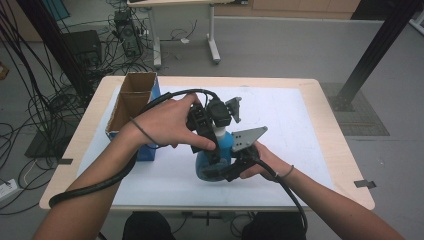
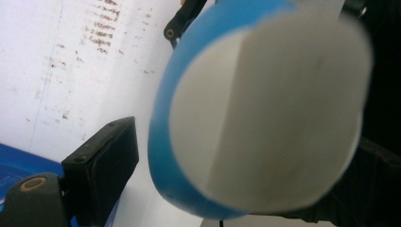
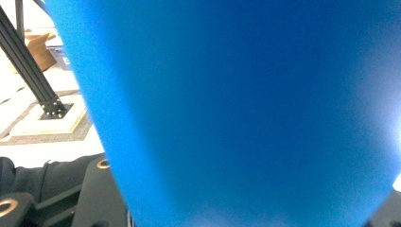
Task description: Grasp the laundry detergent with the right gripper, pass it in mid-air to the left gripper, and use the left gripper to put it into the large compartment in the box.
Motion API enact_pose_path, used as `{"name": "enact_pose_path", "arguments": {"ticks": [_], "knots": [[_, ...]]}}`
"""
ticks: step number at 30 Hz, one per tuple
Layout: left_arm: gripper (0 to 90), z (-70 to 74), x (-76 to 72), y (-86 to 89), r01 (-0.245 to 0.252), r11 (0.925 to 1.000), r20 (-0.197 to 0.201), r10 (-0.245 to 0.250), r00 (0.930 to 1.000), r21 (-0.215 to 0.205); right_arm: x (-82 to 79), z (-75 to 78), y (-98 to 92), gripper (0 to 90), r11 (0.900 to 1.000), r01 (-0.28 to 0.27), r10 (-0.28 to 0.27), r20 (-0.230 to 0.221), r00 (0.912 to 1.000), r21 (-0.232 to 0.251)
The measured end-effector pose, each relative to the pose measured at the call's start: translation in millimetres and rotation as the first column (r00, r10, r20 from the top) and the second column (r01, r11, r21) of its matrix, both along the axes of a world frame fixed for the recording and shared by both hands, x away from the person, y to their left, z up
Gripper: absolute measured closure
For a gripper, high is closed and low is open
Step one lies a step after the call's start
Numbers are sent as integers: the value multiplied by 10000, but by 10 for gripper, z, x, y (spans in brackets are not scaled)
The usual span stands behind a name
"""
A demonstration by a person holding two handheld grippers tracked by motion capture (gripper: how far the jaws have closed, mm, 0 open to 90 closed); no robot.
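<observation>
We have the blue cup (image 1: 216,159) lifted just above the white tabletop (image 1: 300,130) near its middle, the right tool (image 1: 227,167) clamped on its lower wall from the side — most likely so the mouth stays free for the other hand. The left tool (image 1: 212,131) comes down from above with its jaws apart, straddling the cup's rim, one pad (image 2: 101,161) standing clear outside the wall — a placement we judge is meant to take the rim without crushing it. The open cardboard box (image 1: 131,102) waits well apart at the tabletop's left edge.
</observation>
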State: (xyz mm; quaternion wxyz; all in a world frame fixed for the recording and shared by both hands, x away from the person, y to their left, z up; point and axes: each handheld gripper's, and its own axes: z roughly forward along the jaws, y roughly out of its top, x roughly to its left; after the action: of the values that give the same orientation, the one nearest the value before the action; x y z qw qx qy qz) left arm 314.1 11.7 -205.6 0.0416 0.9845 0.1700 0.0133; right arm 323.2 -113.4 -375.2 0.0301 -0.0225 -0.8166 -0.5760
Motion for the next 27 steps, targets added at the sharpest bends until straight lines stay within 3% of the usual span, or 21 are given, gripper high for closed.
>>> {"name": "enact_pose_path", "arguments": {"ticks": [27], "knots": [[108, 28, -10, -44, 123, 9999, 50, -123, 9999, 30, -22, -25, 73, 408, 9997, -101, 102, 61, 9999, -204]]}}
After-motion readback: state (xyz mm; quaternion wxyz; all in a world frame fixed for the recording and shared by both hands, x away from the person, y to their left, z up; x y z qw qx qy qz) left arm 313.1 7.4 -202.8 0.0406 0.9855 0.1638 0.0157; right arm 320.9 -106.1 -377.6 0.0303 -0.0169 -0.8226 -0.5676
